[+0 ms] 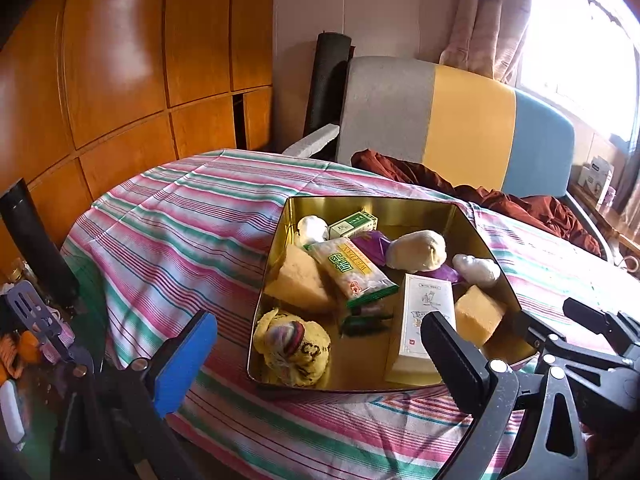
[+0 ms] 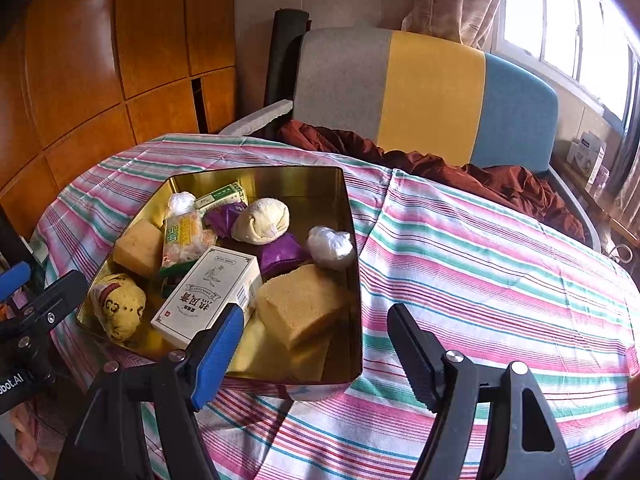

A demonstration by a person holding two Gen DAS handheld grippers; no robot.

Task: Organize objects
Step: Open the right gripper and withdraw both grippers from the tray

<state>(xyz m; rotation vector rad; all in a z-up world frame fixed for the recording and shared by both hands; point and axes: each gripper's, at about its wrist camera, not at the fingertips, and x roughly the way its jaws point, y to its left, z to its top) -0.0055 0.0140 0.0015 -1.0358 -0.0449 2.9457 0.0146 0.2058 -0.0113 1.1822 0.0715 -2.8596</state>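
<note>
A gold metal tin (image 1: pixel 360 205) (image 2: pixel 256 174) sits open on the striped tablecloth. Inside lie a white carton (image 1: pixel 424 312) (image 2: pixel 208 296), two yellow sponges (image 1: pixel 298 278) (image 2: pixel 300 304), a green snack packet (image 1: pixel 352 268) (image 2: pixel 184 244), a cream cloth roll (image 1: pixel 418 250) (image 2: pixel 262 220), a yellow patterned sock ball (image 1: pixel 294 350) (image 2: pixel 120 308), purple wrappers, white wads and a small green box. My left gripper (image 1: pixel 320 356) hovers open at the tin's near left side. My right gripper (image 2: pixel 316 360) stands open over the near right corner, pads touching nothing.
The striped cloth (image 2: pixel 480 272) covers a round table that drops off close in front. Behind it stands a grey, yellow and blue chair (image 1: pixel 468 120) with a maroon cloth (image 2: pixel 500 176). Wooden cabinets (image 1: pixel 120 60) fill the left. Clutter lies low at left (image 1: pixel 36 320).
</note>
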